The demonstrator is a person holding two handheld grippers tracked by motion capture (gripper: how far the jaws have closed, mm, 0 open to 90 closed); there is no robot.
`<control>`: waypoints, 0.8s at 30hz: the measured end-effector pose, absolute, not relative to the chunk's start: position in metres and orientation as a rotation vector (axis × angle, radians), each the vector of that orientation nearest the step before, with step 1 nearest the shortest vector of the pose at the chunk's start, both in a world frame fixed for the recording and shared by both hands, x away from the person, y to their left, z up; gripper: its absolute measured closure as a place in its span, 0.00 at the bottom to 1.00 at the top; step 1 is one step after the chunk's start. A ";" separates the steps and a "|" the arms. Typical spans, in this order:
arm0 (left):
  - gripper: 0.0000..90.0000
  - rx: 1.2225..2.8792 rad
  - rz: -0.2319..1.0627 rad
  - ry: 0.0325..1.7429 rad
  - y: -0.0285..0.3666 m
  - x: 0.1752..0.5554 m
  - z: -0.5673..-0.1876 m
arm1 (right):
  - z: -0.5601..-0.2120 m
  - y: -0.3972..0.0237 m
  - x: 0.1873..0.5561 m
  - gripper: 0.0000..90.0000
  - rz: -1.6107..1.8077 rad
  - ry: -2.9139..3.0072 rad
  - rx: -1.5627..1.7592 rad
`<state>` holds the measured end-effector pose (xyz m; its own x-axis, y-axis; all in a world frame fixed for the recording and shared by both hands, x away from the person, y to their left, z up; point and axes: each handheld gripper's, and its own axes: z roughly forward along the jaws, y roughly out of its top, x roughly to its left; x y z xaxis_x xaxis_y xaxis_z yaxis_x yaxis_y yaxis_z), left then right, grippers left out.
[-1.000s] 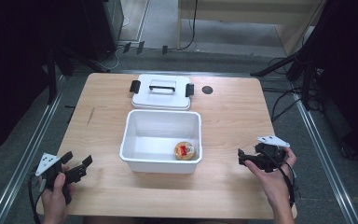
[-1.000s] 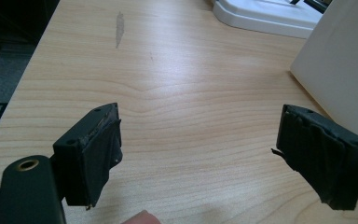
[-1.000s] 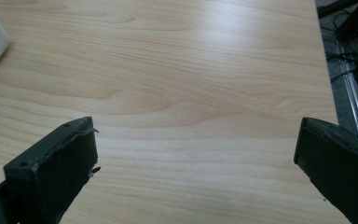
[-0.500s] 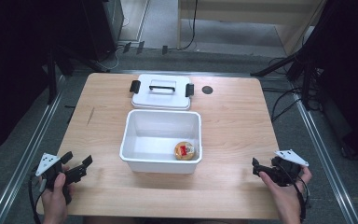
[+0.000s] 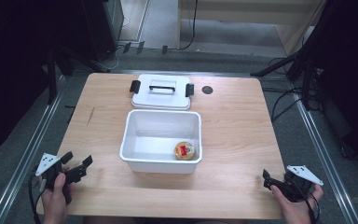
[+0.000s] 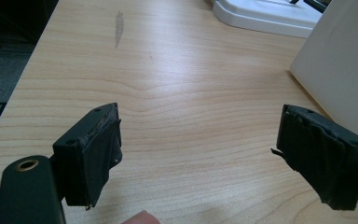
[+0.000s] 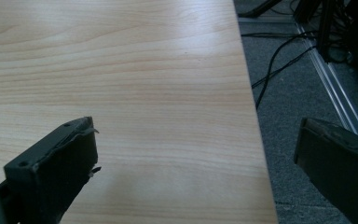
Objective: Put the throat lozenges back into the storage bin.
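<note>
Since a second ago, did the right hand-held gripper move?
Yes. The right hand-held gripper has pulled away from the white bin, out and back to the table's near right corner.

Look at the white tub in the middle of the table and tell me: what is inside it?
The white tub holds one small round yellow item with a red label, lying in its near right corner. The rest of its floor looks bare. The strip of floor right behind the near wall is hidden.

wooden table [image 5: 242, 140], grey floor [image 5: 317, 154], black cables [image 5: 284, 105], dark stands [image 5: 303, 65]
</note>
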<state>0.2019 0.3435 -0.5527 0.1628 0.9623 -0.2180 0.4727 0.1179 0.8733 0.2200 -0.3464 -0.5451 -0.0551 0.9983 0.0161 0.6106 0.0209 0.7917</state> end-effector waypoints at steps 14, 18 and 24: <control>0.16 1.502 0.648 1.454 0.344 0.203 -0.553 | -0.547 -0.359 0.210 0.05 1.019 1.627 1.671; 0.16 1.500 0.647 1.459 0.344 0.203 -0.553 | -0.548 -0.360 0.212 0.05 1.007 1.629 1.694; 0.16 1.493 0.646 1.462 0.344 0.203 -0.553 | -0.548 -0.359 0.213 0.06 0.991 1.647 1.696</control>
<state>0.2035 0.3443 -0.5529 0.1568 0.9611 -0.2274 0.4789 0.1274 0.8686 0.2135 -0.3587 -0.5482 -0.0329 0.9923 0.1191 0.5700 -0.0792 0.8178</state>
